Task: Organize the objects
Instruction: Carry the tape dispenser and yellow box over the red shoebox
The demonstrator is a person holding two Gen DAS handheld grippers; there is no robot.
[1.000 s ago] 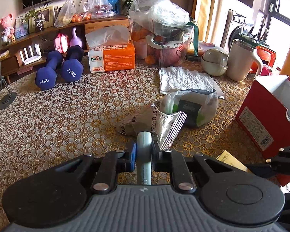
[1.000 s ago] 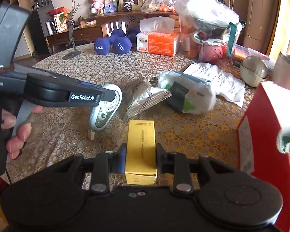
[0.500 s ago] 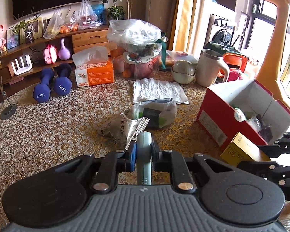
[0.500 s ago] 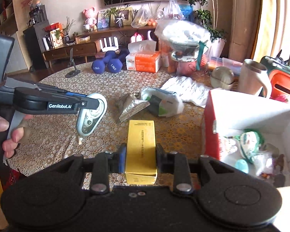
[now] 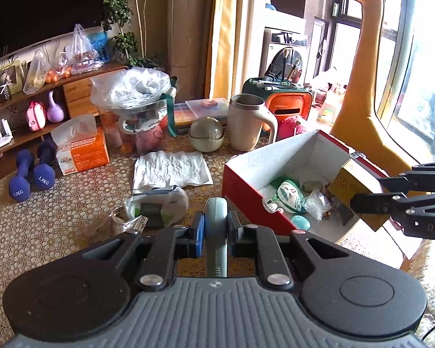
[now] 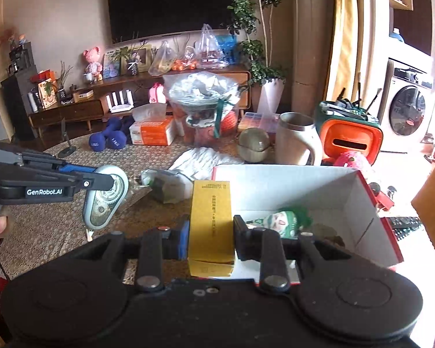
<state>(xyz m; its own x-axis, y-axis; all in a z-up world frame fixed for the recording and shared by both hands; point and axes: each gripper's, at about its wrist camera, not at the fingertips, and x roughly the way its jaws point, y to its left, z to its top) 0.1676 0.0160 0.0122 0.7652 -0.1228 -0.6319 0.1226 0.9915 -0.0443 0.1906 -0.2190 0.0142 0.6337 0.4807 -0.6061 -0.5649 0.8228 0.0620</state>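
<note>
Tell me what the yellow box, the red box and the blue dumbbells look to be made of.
Yellow box: thin matte printed card, creased bottom flap. Red box: cardboard, red outside, white inside, folded walls. Blue dumbbells: likely rubber or vinyl-coated, with a soft matte sheen.

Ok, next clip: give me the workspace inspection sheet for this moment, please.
Surface: round table with gold lace cloth.
Job's things: red cardboard box, white inside, open, holding a green-haired doll and small bits.
Clutter: blue dumbbells, orange tissue box, beige mug, white paper towel, bagged items.
Grippers: left gripper jaws shut on grey correction-tape dispenser; right gripper shut on yellow carton beside the box.
Cables: nothing seen.
Surroundings: television, washing machine.
</note>
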